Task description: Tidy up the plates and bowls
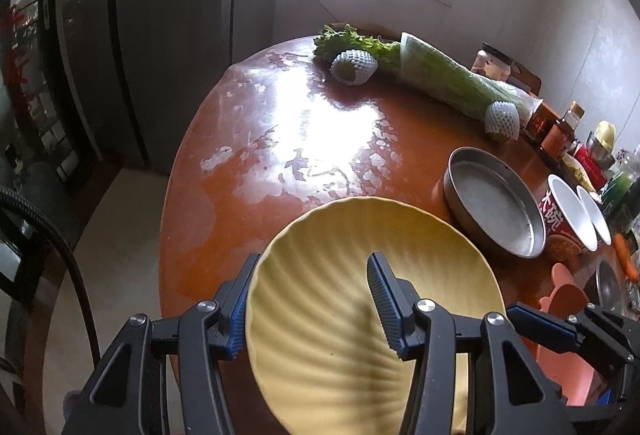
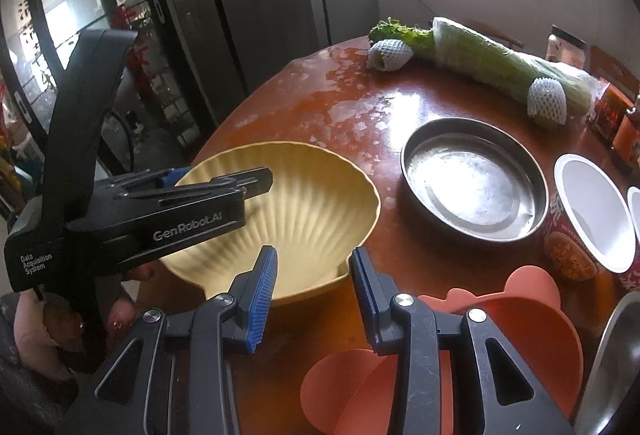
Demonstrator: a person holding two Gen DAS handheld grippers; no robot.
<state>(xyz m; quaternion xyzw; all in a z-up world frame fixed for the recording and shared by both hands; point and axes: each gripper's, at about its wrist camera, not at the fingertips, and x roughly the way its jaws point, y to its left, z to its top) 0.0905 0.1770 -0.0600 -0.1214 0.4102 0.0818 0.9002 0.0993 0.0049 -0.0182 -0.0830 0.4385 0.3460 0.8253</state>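
My left gripper (image 2: 224, 177) has its fingers clamped across the rim of the yellow shell-shaped plate (image 2: 296, 211), held tilted above the bench (image 2: 360, 115) edge beside the steel pan (image 2: 474, 177). My right gripper (image 2: 314, 299) fingers stand narrowly apart, gripping nothing, near the orange bowl (image 2: 532, 319).

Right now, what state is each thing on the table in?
Yellow shell plate: empty, rim between the left gripper fingers.
Steel pan: empty, upright.
Noodle cup: lid off, upright.
Cabbage: wrapped, lying down.
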